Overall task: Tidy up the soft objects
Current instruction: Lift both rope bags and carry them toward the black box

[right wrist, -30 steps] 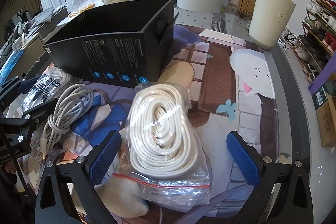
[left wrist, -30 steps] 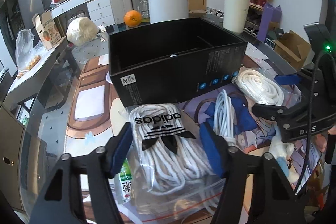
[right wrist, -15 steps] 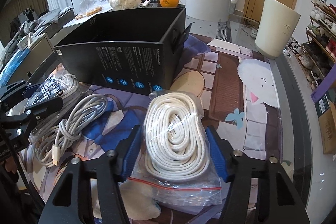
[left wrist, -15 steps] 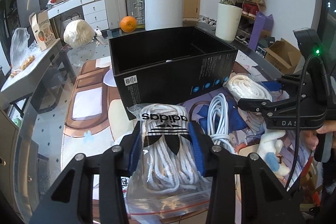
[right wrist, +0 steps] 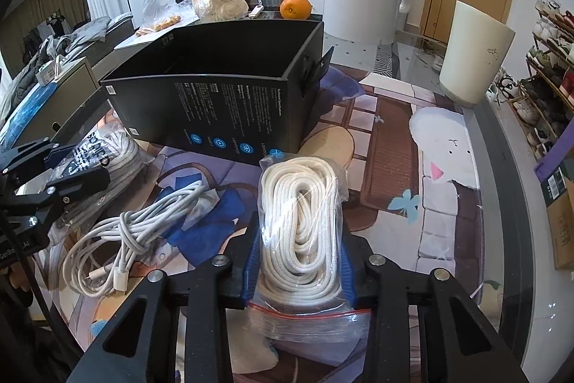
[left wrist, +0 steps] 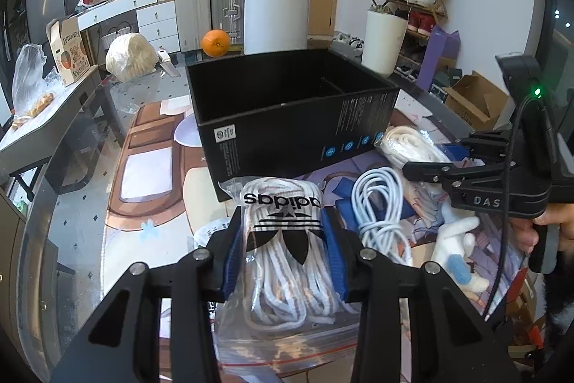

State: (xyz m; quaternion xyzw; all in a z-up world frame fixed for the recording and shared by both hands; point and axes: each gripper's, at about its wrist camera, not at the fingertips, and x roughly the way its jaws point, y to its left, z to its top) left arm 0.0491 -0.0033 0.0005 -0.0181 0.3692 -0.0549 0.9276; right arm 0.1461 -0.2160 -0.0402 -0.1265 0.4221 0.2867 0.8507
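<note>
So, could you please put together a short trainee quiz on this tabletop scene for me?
1. True or false: the left claw is shut on the clear zip bag of white laces with a black Adidas logo.
2. What does the right claw grip? A) the loose white charging cable B) the clear zip bag of coiled cream rope C) the round orange fruit
3. Fill in: the loose cable lies on the table in front of the open black cardboard ____.

Key: 1 true. 2 B; both claws have just been closing, each with its bag between the pads. 3 box.
</note>
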